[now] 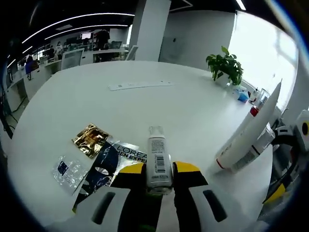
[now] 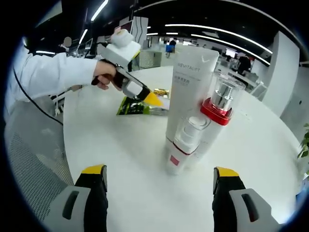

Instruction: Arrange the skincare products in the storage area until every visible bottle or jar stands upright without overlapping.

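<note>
The round white table carries everything, and the standing products are gathered near one edge, most likely because that patch serves as the storage area. Largest there is the tall white tube, standing cap-down at about 12 o'clock in the right gripper view so its printed face stays readable; in the left gripper view the same tube leans across at 3 o'clock. Touching it at its 3 o'clock side is the red-collared pump bottle, upright, and a small white jar sits low in front of both; whether these overlap or just stand close I cannot tell. The right gripper waits before the cluster with its jaws spread wide and nothing between them, seemingly ready to steady or separate the group. Flat sachets lie apart at 9 o'clock in the left gripper view: a dark L'Oreal sachet, a gold sachet and a clear sachet. Smallest in play is the small white bottle, gripped by its lower body between the closed jaws of the left gripper, cap pointing away, probably being carried toward the cluster to stand upright.
</note>
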`<action>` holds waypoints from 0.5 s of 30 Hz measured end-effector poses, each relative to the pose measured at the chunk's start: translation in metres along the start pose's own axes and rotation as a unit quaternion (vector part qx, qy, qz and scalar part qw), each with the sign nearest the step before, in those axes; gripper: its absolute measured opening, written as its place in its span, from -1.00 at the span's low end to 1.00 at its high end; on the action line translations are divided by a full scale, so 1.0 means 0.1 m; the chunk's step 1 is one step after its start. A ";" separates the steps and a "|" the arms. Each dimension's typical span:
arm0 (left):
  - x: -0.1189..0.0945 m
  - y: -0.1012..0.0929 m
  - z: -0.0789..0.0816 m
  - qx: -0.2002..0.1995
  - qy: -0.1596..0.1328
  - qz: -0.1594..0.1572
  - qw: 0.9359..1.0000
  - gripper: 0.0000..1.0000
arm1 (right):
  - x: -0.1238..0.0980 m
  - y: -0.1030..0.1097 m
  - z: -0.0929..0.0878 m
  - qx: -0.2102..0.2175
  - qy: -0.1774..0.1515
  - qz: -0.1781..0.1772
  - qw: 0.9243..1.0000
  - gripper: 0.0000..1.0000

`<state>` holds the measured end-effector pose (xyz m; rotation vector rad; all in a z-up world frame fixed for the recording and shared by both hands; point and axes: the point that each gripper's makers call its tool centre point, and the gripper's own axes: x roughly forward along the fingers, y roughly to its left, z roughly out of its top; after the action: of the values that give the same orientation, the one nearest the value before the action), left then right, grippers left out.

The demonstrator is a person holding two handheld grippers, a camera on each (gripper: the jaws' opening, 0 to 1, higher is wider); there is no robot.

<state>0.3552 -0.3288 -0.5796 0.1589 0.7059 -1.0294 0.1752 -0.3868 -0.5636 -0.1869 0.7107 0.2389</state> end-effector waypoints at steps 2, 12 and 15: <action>0.00 -0.02 0.00 0.000 0.001 -0.004 1.000 -0.58 | -0.01 0.01 0.01 0.006 -0.003 0.003 1.000 0.75; -0.07 -0.09 -0.10 0.005 0.008 -0.015 1.000 -0.58 | -0.01 0.01 0.02 0.010 -0.005 0.005 1.000 0.74; -0.08 -0.10 -0.10 0.002 0.011 -0.018 1.000 -0.58 | -0.01 0.02 0.02 0.011 -0.006 0.006 1.000 0.75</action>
<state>0.3399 -0.3239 -0.5811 0.1611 0.7297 -1.0655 0.1755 -0.3846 -0.5613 -0.1601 0.7017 0.2432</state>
